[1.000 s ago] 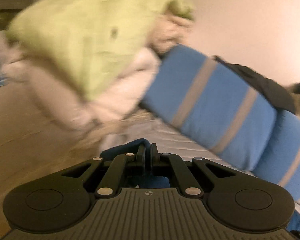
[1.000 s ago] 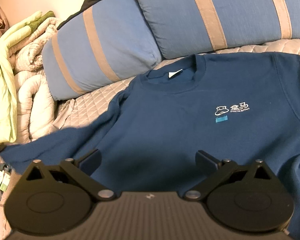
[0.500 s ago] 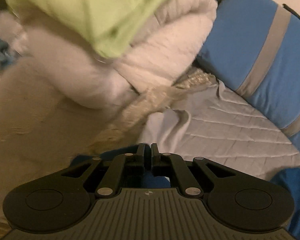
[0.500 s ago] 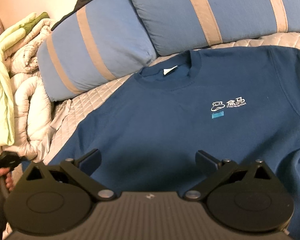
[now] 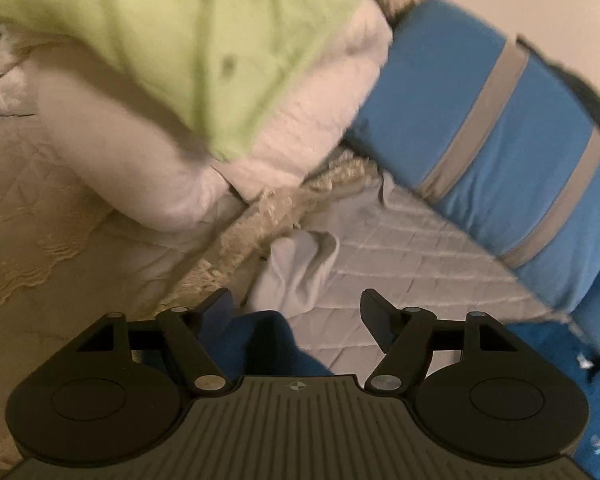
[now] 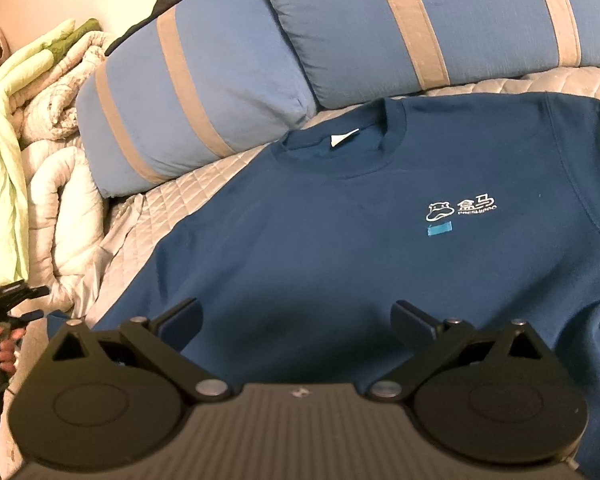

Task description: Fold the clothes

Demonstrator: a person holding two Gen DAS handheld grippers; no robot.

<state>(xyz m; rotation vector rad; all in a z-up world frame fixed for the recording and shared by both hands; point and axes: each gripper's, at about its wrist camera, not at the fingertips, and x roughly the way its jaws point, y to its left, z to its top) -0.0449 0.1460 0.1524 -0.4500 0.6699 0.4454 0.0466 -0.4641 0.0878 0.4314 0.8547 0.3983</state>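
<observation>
A dark blue sweatshirt (image 6: 340, 240) with a white chest logo lies face up on the quilted bed, collar toward the pillows. My right gripper (image 6: 296, 312) hovers open over its lower front with nothing between the fingers. In the left wrist view my left gripper (image 5: 296, 308) points down at the bed edge and its jaws are opening. The blue sleeve end (image 5: 260, 340) lies between them by the left finger (image 5: 220, 304), and the pads do not press it. From the right wrist view, that gripper (image 6: 16, 304) and a hand (image 6: 0, 344) show at the far left.
Two blue pillows with tan stripes (image 6: 188, 100) (image 6: 460, 20) lean at the head of the bed. A heap of white bedding (image 5: 300, 120) under a light green blanket (image 5: 180, 40) sits to the left. Grey quilted cover (image 5: 400, 280) lies between the pillows and the sleeve.
The left gripper's jaws, shut on the blue sleeve before, now stand apart with the sleeve loose between them. It swept sideways along the bed. The right gripper has not moved.
</observation>
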